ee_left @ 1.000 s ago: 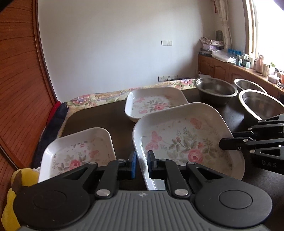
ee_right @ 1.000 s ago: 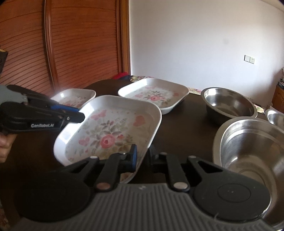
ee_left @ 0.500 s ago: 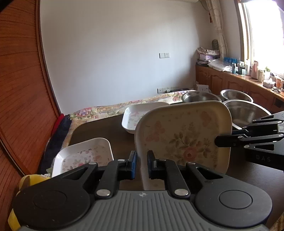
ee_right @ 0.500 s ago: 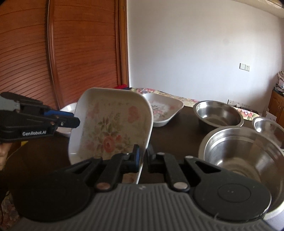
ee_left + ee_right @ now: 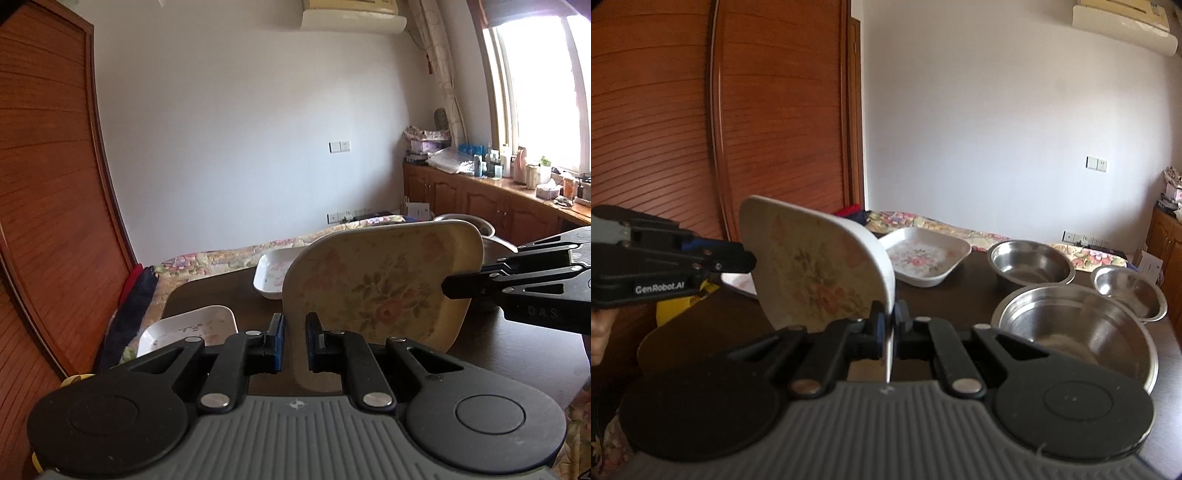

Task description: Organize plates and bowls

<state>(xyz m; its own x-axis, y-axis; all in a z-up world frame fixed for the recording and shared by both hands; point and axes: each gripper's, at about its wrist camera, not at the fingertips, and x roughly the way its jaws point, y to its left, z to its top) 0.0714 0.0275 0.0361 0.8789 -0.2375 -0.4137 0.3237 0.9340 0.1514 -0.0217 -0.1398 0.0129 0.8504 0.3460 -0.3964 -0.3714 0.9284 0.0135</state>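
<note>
A large floral plate [image 5: 384, 284] is held up off the dark table, tilted almost upright. My left gripper [image 5: 293, 341] is shut on its near-left rim. My right gripper [image 5: 888, 328] is shut on the opposite rim, where the plate [image 5: 816, 266] shows edge-on. Each gripper shows in the other's view: the right gripper [image 5: 448, 286] and the left gripper [image 5: 751, 260]. A small floral plate [image 5: 192, 326] lies at the left. A medium floral plate [image 5: 925, 258] lies at the back. Three steel bowls, large [image 5: 1071, 328], medium [image 5: 1030, 262] and small [image 5: 1128, 291], sit at the right.
A wooden sliding door [image 5: 720, 110] stands to the left. A floral cloth [image 5: 236, 256] covers the surface behind the table. Wooden cabinets [image 5: 498, 210] with clutter run along the right wall under the window. A yellow object [image 5: 677, 308] lies by the table's left edge.
Both grippers have lifted the large floral plate from flat on the table and tilted it to nearly upright, rising well above the table. The other plates and the bowls have not moved.
</note>
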